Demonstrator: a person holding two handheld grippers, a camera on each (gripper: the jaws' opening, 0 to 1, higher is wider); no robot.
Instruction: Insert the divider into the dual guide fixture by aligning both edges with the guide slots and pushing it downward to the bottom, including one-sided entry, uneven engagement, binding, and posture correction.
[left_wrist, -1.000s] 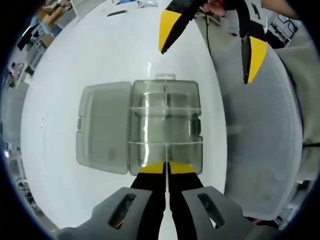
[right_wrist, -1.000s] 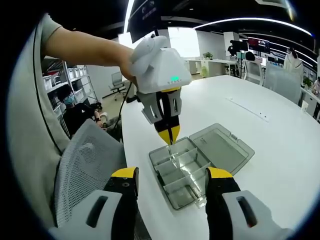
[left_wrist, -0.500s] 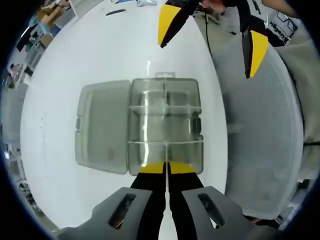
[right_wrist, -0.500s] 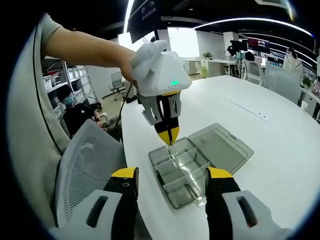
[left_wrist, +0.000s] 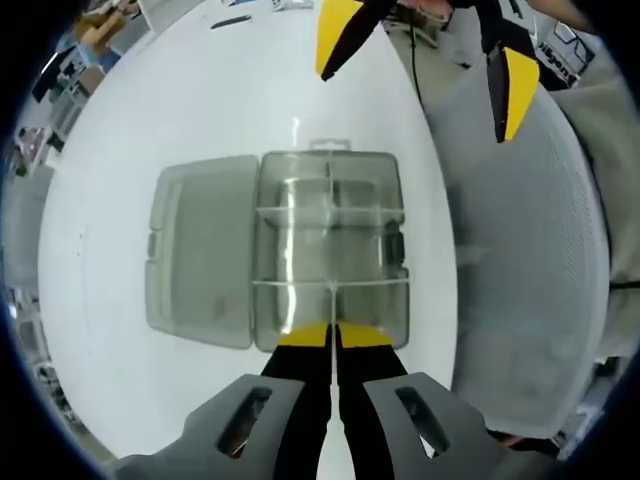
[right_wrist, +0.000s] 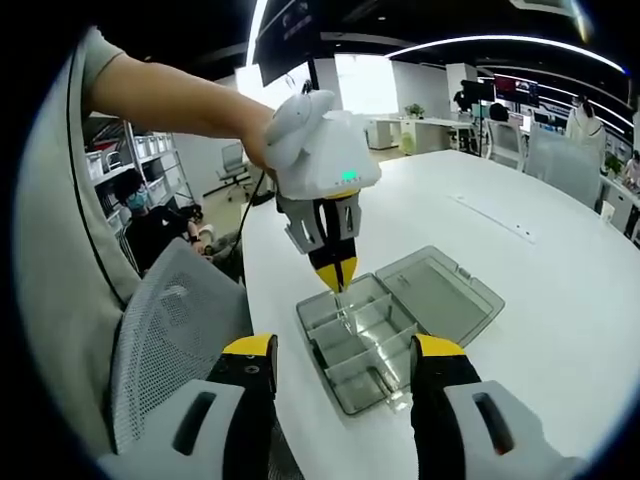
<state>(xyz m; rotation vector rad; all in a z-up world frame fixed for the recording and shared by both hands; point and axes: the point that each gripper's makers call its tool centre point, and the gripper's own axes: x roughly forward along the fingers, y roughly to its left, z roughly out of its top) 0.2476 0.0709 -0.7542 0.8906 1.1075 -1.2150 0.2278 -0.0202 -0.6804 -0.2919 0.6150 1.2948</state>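
smoky clear organizer box (left_wrist: 330, 250), white table (left_wrist: 200, 100), yellow-tipped black tongs (left_wrist: 332, 338), grey mesh chair (right_wrist: 165, 335).

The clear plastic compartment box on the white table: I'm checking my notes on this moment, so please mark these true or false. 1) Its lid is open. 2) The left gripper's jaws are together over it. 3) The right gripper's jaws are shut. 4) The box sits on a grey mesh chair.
1) True: the clear plastic compartment box has its lid folded out flat beside it.
2) True: the left gripper hangs over the box's edge, jaws together.
3) False: the right gripper has its jaws wide apart.
4) False: the box rests on the white table; the grey mesh chair stands beside the table.
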